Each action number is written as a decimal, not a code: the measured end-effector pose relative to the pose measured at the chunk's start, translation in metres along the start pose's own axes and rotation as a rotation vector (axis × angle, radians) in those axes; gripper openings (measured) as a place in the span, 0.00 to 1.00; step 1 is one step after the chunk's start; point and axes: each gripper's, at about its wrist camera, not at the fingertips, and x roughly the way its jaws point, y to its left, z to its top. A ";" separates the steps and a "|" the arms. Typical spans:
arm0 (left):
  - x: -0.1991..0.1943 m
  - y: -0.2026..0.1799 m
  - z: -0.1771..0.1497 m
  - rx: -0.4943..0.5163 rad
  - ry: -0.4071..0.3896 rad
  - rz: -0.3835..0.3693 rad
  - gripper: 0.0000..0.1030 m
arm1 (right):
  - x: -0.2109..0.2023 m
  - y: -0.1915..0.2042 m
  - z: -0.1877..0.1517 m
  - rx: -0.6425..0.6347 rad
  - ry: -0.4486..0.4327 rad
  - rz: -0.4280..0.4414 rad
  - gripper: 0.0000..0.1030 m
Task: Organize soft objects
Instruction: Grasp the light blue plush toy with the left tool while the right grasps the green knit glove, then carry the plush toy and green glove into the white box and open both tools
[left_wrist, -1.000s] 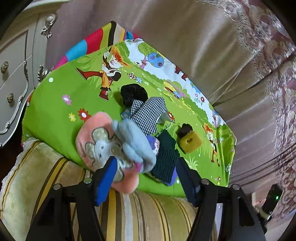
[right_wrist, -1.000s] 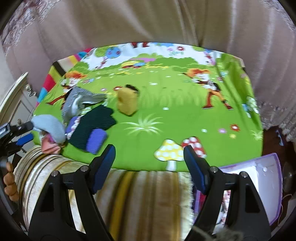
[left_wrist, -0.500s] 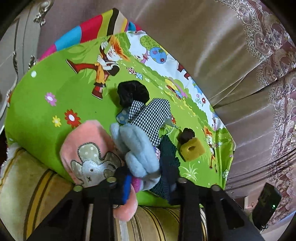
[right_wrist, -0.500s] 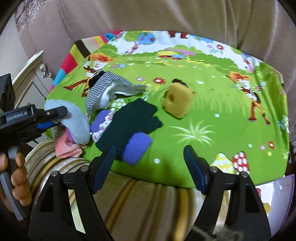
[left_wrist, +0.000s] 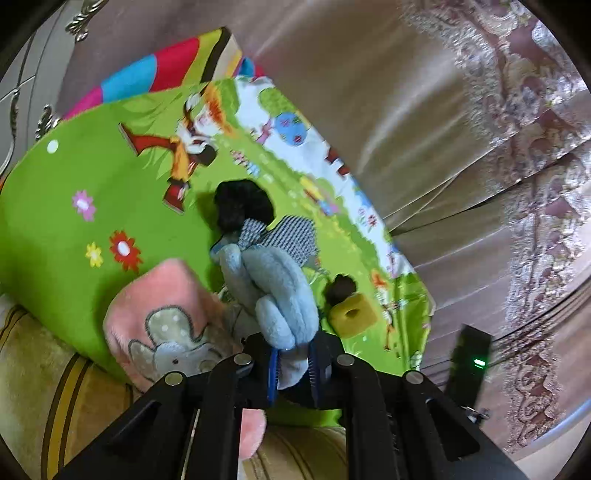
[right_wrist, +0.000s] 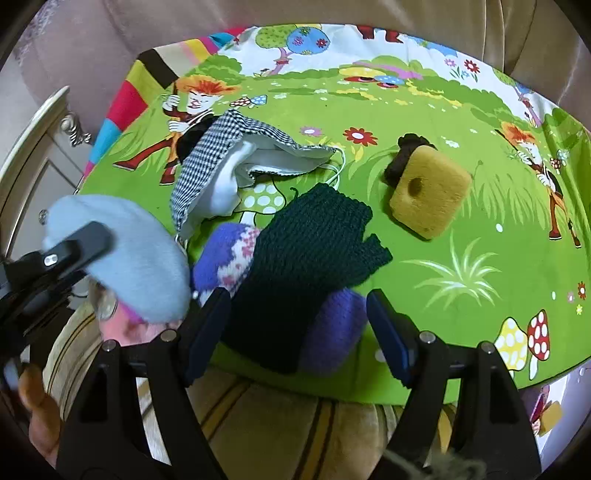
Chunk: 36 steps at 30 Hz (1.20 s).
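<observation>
- Soft items crowd a cartoon-print green mat (right_wrist: 424, 110); no container shows in either view.
- Left gripper (left_wrist: 291, 369), jaws just closed, pinches a light-blue plush mitten (left_wrist: 275, 291) over a pink elephant-print piece (left_wrist: 162, 325).
- Right gripper (right_wrist: 299, 328) stands open around a dark green knit glove (right_wrist: 306, 251) and purple knit glove (right_wrist: 332, 332).
- Only the right view shows the checked pouch's (right_wrist: 207, 162) white lining; a yellow sponge block (right_wrist: 428, 192) lies apart.

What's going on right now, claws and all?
Left claw shut on blue fleece glove. Right claw open over dark green knit glove. Nothing in the way.
</observation>
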 end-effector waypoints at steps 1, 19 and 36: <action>-0.002 -0.001 0.000 0.004 -0.009 -0.016 0.13 | 0.005 0.000 0.002 0.006 0.008 -0.003 0.76; -0.007 -0.013 -0.003 0.040 -0.038 -0.066 0.13 | 0.010 -0.003 0.005 0.004 -0.013 0.002 0.19; -0.006 -0.046 -0.015 0.109 -0.033 -0.071 0.13 | -0.055 -0.037 -0.015 0.034 -0.165 -0.029 0.16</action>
